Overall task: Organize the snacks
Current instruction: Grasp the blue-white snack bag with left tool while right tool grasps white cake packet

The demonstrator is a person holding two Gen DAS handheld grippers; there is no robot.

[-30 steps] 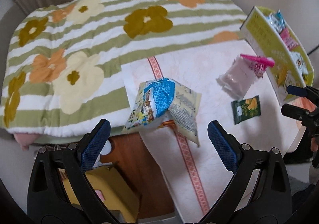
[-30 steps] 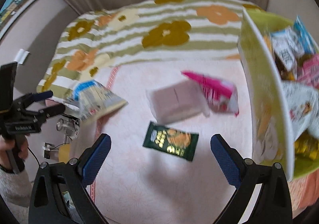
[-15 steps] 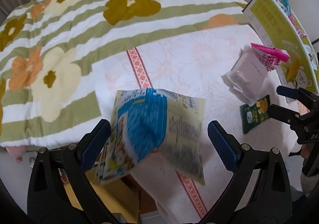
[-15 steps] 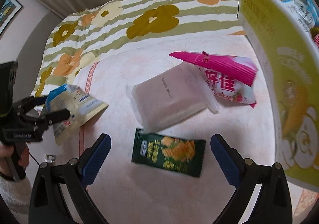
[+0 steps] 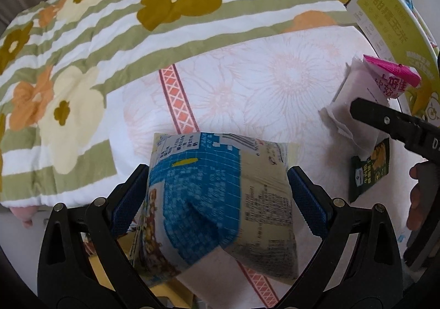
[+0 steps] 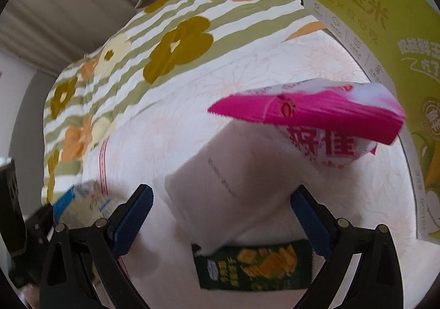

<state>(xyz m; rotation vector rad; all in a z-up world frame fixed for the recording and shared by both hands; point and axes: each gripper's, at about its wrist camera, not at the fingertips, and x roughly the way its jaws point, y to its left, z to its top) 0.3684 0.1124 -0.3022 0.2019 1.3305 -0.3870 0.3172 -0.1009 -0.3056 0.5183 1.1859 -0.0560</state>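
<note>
A blue and cream snack bag (image 5: 220, 193) fills the gap between the fingers of my left gripper (image 5: 218, 199), which is open at full width; its blue pads sit at the bag's sides. My right gripper (image 6: 222, 212) is open around the near end of a pale pink packet (image 6: 228, 179). A dark green snack packet (image 6: 255, 267) lies just under that, partly covered by it. A pink-topped white bag (image 6: 316, 122) rests on the pale packet's far end, beside the yellow-green box (image 6: 385, 33). The blue bag (image 6: 82, 201) shows at the left of the right wrist view.
The snacks lie on a pink floral cloth (image 5: 261, 83) over a green-striped flower quilt (image 5: 110, 33). The cloth's edge drops off at the near left. The yellow-green box (image 5: 393, 25) stands at the right. A hand (image 5: 418, 199) holds the right gripper.
My left gripper has moved in on the blue bag, which now sits between its fingers. My right gripper has moved forward and down over the pale packet. Neither has changed width.
</note>
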